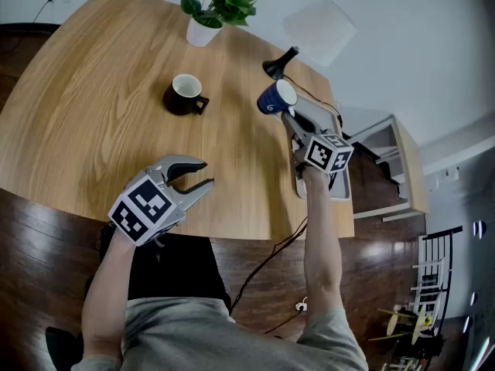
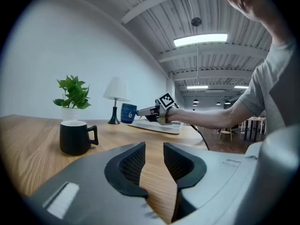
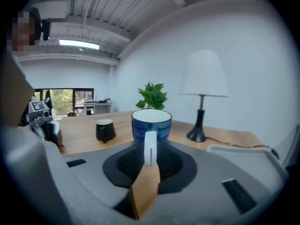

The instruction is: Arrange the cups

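A blue cup (image 1: 275,97) with a white inside hangs above the right part of the table; my right gripper (image 1: 289,117) is shut on its white handle (image 3: 150,148). Over the jaws the blue cup (image 3: 151,123) stands upright. A black cup (image 1: 184,94) with a white inside rests on the table's middle, its handle turned toward the right. The same black cup (image 2: 76,136) shows at the left of the left gripper view and small (image 3: 105,130) in the right gripper view. My left gripper (image 1: 198,178) hovers at the table's near edge, open, with nothing between its jaws.
A potted plant (image 1: 215,8) in a white pot stands at the far edge. A lamp with a black base (image 1: 280,62) and white shade stands behind the blue cup. A white flat device (image 1: 323,153) with a cable lies at the right. The wooden table (image 1: 85,107) stretches left.
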Available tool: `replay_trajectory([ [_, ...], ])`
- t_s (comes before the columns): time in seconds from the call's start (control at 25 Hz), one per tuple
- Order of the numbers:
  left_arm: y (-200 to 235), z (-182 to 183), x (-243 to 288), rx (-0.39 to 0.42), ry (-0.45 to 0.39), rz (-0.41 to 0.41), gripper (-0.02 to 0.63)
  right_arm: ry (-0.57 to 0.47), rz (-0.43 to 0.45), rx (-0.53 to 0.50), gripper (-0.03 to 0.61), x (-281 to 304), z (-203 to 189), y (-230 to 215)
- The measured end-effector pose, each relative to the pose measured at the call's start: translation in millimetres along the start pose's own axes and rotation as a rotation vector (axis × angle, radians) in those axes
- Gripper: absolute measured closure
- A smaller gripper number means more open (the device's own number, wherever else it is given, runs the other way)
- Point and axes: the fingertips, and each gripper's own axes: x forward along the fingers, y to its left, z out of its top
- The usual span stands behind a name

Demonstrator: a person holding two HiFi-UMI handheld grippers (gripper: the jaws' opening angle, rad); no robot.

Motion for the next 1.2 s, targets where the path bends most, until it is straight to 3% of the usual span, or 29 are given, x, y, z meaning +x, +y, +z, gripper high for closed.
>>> replay_trajectory([
  [0.16, 1, 0, 1, 0.001, 0.010, 0.000, 0.483, -0.014, -0.199, 0.039, 0.492, -58, 3, -96],
  [0.36, 1, -1, -1, 0.002, 0.016, -0.002, 0.486, 0.112, -0.295, 0.084, 0.492, -107, -50, -168],
  [0.52, 2, -4, -2, 0.003, 0.021, 0.002, 0.488, 0.169, -0.282, 0.082, 0.492, -115, -82, -185],
  [0.64, 2, -3, 0, -0.001, 0.018, 0.006, 0.489, 0.153, -0.263, 0.076, 0.494, -116, -87, -189],
  [0.8, 2, -1, 2, -0.005, 0.016, 0.015, 0.489, 0.162, -0.381, 0.035, 0.471, -121, -91, -205],
  [0.88, 1, 4, 3, -0.005, 0.008, 0.014, 0.489, 0.163, -0.440, 0.035, 0.344, -131, -85, -207],
  [0.96, 0, 6, 2, -0.002, 0.003, 0.008, 0.489, 0.150, -0.485, 0.002, 0.343, -143, -69, -193],
  [1.04, 1, 4, 0, -0.001, 0.003, 0.005, 0.489, 0.085, -0.422, -0.062, 0.392, -137, -39, -151],
  [1.12, 2, 4, -1, -0.002, 0.000, 0.010, 0.489, 0.005, -0.227, -0.119, 0.403, -111, -9, -77],
  [1.2, 2, 4, -1, -0.004, -0.006, 0.016, 0.489, -0.011, -0.003, -0.158, 0.404, -79, -5, 6],
])
